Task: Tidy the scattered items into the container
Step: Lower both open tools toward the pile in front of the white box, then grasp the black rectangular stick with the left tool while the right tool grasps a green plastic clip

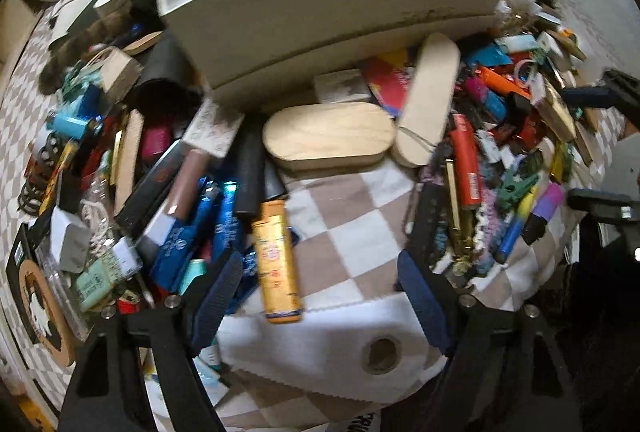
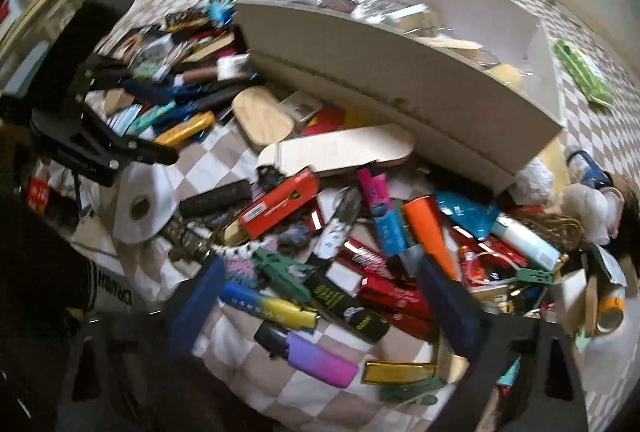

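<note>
Nearest, at the bottom of the left wrist view, the left gripper [image 1: 320, 296] stands released, its fingers spread and empty above a checkered cloth [image 1: 352, 216]; a yellow tube [image 1: 276, 264] lies between them, just beside the left finger. Likewise the right gripper [image 2: 324, 308] is spread wide over a purple-pink lighter [image 2: 320, 358] and a blue-yellow marker [image 2: 268, 306], holding neither. Scattered items crowd both sides. Further off, two wooden oval boxes [image 1: 328, 138] lie before the white container [image 1: 320, 12], upper centre of frame.
</note>
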